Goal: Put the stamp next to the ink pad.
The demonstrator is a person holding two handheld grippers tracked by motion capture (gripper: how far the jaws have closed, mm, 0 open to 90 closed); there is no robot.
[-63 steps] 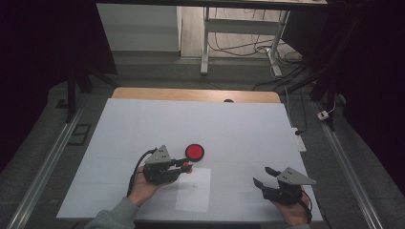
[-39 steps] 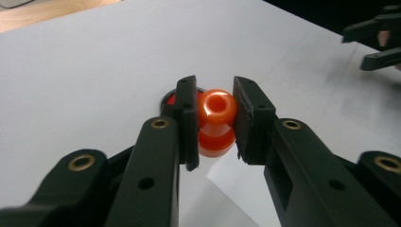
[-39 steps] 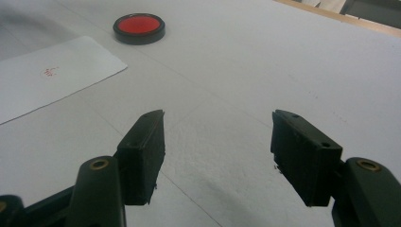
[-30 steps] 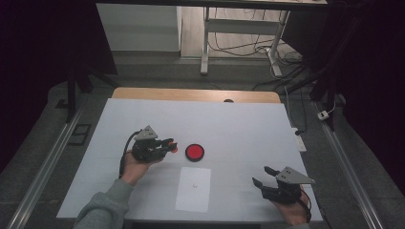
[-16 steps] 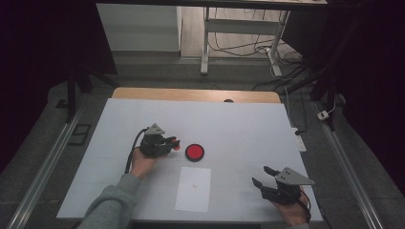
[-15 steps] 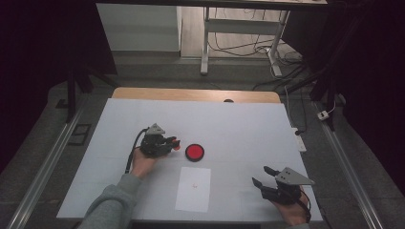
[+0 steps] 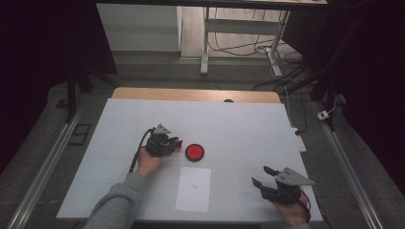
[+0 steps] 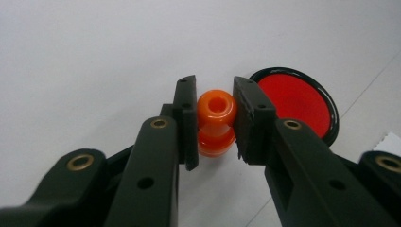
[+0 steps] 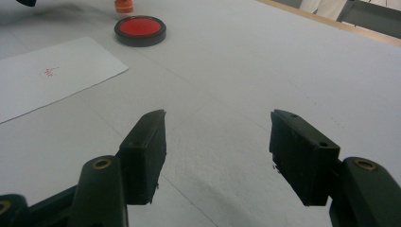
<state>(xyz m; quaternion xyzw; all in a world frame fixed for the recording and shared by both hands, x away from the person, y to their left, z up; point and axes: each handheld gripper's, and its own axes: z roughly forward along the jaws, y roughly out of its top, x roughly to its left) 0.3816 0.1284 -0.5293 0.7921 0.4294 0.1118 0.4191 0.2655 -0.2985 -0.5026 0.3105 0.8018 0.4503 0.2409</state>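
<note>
The bench (image 7: 239, 119) has a white top with a wooden strip along its far edge. The left gripper (image 7: 175, 144) is a little left of the middle of the bench, held by the person's left hand (image 7: 149, 162), and a grey sleeve (image 7: 117, 205) comes in from the near edge. In the left gripper view its two black jaws pinch a small orange piece (image 8: 216, 122), one jaw on each side. The piece is round with a hole on top and a narrower waist, and it stands upright; whether it touches the white surface, I cannot tell.

Just beside it, on the side toward the right edge, lies a red disc (image 7: 195, 152) with a black rim, flat on the bench. In the left gripper view the red disc (image 8: 298, 101) is partly behind the right jaw.

A white sheet of paper (image 7: 193, 189) lies flat near the near edge, close to the disc but apart from it. It has a small red mark in its middle.

The right gripper (image 7: 261, 176) is near the near right corner of the bench, held by the right hand (image 7: 292, 213). Its jaws are spread wide with nothing between them, and they point toward the paper. In the right gripper view the paper (image 9: 52, 75), the disc (image 9: 140, 29) and the orange piece (image 9: 124, 5) are seen far off.
</note>
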